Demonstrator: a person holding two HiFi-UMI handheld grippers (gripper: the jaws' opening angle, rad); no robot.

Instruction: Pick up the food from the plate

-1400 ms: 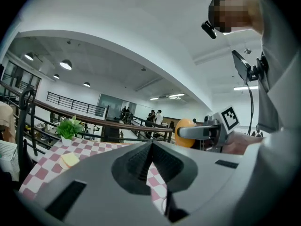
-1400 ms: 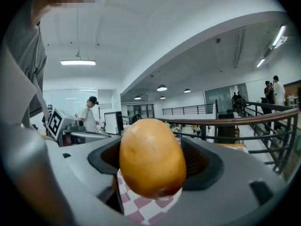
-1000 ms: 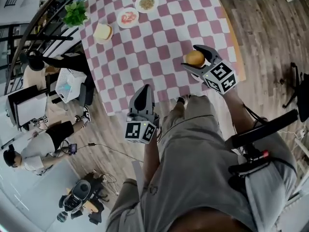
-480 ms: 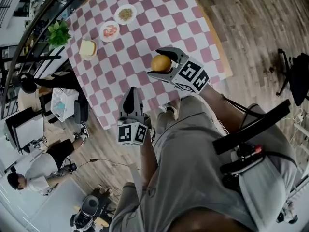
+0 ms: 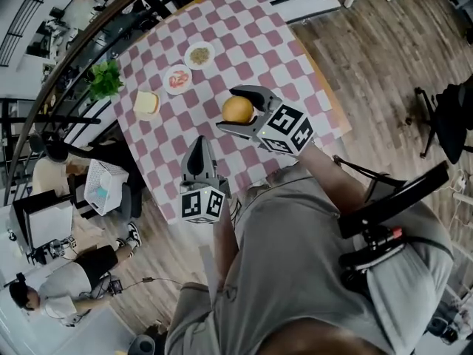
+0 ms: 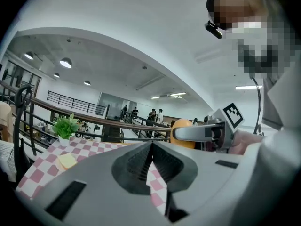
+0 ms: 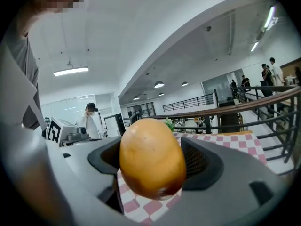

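I have the orange oval food piece [image 5: 238, 109] pinched between the fingers of the right gripper [image 5: 229, 111], held in the air above the near part of the checkered counter [image 5: 259, 43]. It looks smooth, rounded and light, so I judge it could squirt out sideways. The fingers sit across its widest middle, which seems the safest hold, with modest pressure. The left gripper [image 5: 198, 154] hangs near the counter's edge, its fingers pressed together on nothing.
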